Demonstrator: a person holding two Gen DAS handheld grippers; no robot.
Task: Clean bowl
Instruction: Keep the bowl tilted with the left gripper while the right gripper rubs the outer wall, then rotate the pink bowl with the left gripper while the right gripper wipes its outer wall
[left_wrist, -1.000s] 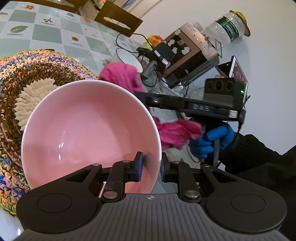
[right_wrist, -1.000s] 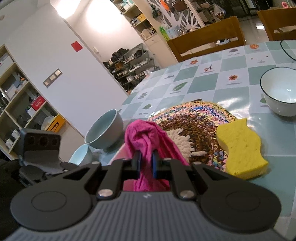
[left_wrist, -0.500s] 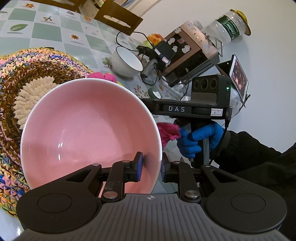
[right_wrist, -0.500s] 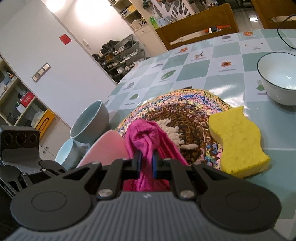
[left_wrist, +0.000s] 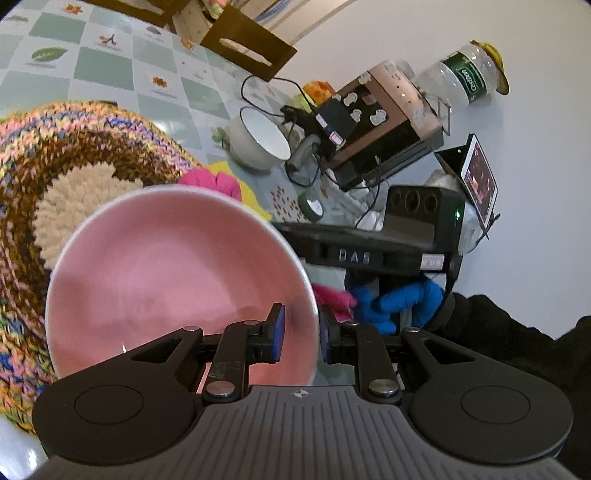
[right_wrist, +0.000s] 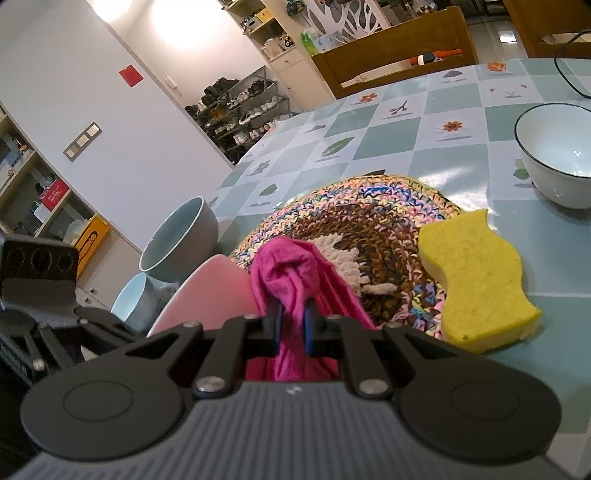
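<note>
We hold the tilted bowl (left_wrist: 177, 280) by its rim in the left hand-held gripper (left_wrist: 298, 334) above the mat (right_wrist: 369, 229), the right hand-held gripper (right_wrist: 292, 325) clamping the cloth (right_wrist: 291, 273) just outside its right wall.

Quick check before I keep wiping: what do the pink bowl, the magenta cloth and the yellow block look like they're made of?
Pink bowl: likely glazed ceramic, possibly melamine; smooth, glossy, small highlights.
Magenta cloth: soft woven fabric, matte, bunched into folds.
Yellow block: cellulose-type sponge, matte and finely pitted, with wavy cut edges.
</note>
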